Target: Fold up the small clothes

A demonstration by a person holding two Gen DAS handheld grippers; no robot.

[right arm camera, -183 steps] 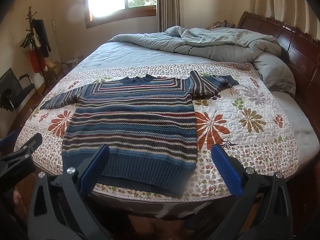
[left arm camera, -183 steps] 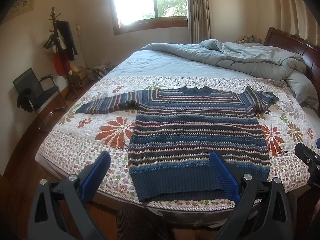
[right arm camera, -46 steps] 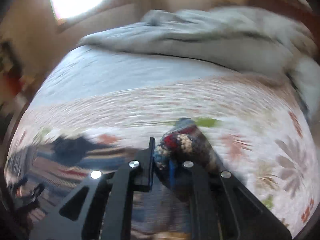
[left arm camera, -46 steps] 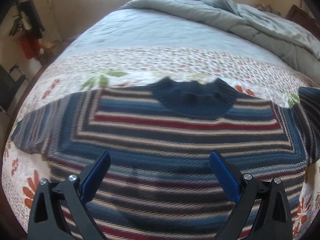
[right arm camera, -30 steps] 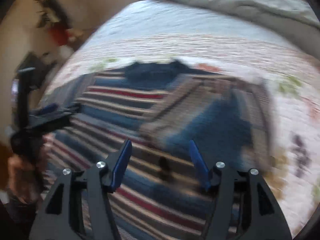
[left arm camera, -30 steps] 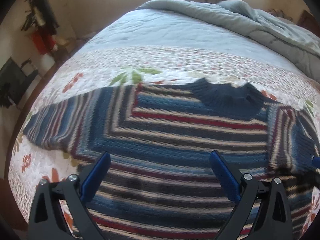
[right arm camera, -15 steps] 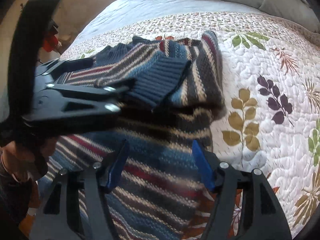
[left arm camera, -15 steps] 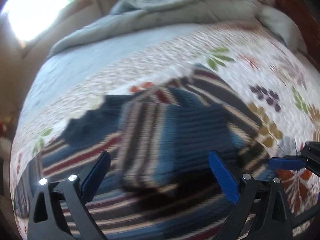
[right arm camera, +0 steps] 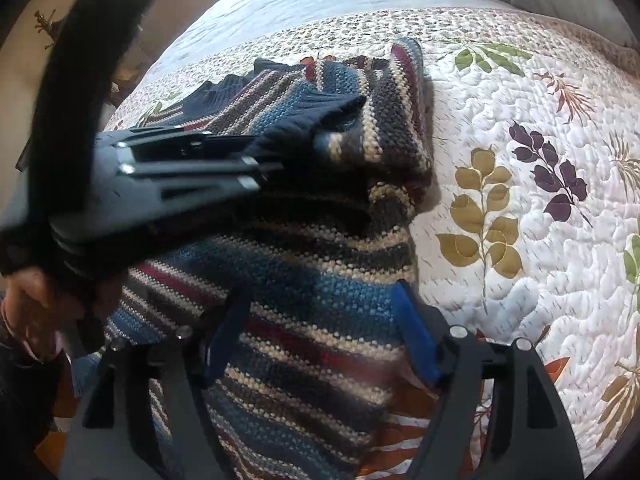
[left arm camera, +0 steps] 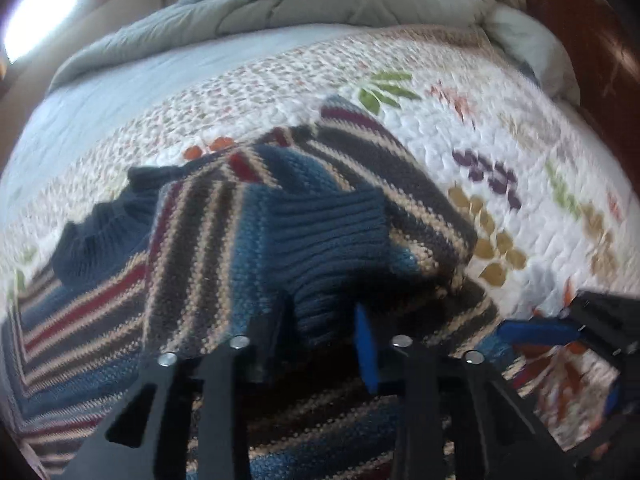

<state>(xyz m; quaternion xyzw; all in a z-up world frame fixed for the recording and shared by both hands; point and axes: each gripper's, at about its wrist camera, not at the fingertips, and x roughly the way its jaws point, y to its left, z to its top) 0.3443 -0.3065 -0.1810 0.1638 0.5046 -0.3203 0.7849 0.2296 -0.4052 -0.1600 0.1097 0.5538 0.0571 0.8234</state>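
A striped knit sweater (left arm camera: 80, 320) (right arm camera: 320, 280) in blue, dark grey, cream and red lies flat on the bed. Its right sleeve is folded inward over the chest. The sleeve's ribbed blue cuff (left arm camera: 328, 232) (right arm camera: 320, 116) lies on top. My left gripper (left arm camera: 316, 336) (right arm camera: 276, 160) is closing, with the cuff's edge between its pads, and the pads press on the knit. My right gripper (right arm camera: 320, 340) hovers over the sweater's right side edge with its jaws opening and nothing between them. One of its blue fingers (left arm camera: 536, 331) shows at the right of the left wrist view.
A white floral quilt (left arm camera: 500, 140) (right arm camera: 520, 100) covers the bed under the sweater. At the far end a grey duvet (left arm camera: 320, 0) is bunched up beside a dark wooden headboard (left arm camera: 580, 60). A person's hand (right arm camera: 36, 300) holds the left gripper.
My left gripper swung right to the folded sleeve, then went from wide open to closed on the cuff. The right gripper's jaws stand a little wider.
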